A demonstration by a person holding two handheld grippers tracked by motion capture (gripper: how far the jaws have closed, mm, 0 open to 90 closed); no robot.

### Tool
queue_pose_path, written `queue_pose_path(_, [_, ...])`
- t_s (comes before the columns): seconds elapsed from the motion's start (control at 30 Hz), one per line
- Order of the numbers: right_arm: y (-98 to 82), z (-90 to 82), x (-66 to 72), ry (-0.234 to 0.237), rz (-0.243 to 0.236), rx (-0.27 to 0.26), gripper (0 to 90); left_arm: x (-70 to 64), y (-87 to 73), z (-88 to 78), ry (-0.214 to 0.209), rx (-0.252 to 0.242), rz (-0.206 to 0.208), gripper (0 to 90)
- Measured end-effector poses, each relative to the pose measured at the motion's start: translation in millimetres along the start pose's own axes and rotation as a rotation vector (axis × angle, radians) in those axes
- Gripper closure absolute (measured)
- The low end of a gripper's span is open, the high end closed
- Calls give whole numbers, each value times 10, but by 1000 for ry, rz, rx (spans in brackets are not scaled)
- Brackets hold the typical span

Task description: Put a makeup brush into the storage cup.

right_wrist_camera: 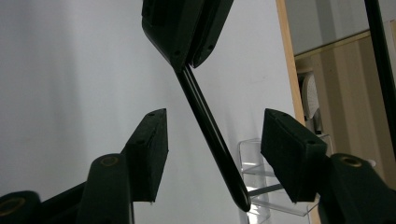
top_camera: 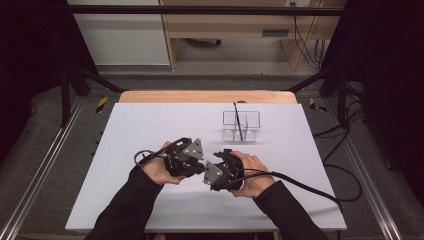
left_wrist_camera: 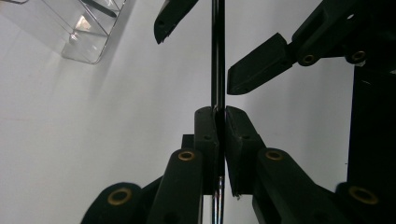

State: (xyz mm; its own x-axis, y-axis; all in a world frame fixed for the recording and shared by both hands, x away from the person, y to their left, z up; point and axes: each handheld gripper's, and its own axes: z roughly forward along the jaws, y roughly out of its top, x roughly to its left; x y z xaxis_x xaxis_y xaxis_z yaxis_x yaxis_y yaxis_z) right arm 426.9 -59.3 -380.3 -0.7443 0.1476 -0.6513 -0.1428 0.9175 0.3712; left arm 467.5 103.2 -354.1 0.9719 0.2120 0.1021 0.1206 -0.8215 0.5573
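A thin black stick (left_wrist_camera: 217, 56) is pinched between the jaws of my left gripper (left_wrist_camera: 221, 112), which is shut on it. The two grippers face each other tip to tip over the white table (top_camera: 150, 130), my left gripper (top_camera: 196, 165) on the left and my right gripper (top_camera: 208, 172) on the right. In the right gripper view, the stick (right_wrist_camera: 212, 140) slants down from the left gripper (right_wrist_camera: 187, 51), and its rounded free end lies between the jaws of my right gripper (right_wrist_camera: 215, 119). Those jaws stand apart on either side of the stick, and the pads do not touch it.
A clear divided holder (top_camera: 241, 125) stands at the back right of the table with another black stick (top_camera: 238, 121) leaning in it. The same holder (left_wrist_camera: 79, 32) shows in the left gripper view. Cables trail from both grippers. The table's wooden back edge (top_camera: 207, 96) lies beyond.
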Motion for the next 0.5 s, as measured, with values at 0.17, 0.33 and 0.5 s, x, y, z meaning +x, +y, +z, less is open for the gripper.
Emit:
queue_pose_path(0.17, [16,-4,15,-4,-37,1,469,-5,-4,-1,-8,2,10,834])
queue_pose_path(0.33, [37,-9,38,-2,-66,1,527,-21,-1,3,-20,3,14,833])
queue_pose_path(0.5, [41,2,54,2,-94,5,586,-31,0,6,-26,8,20,833])
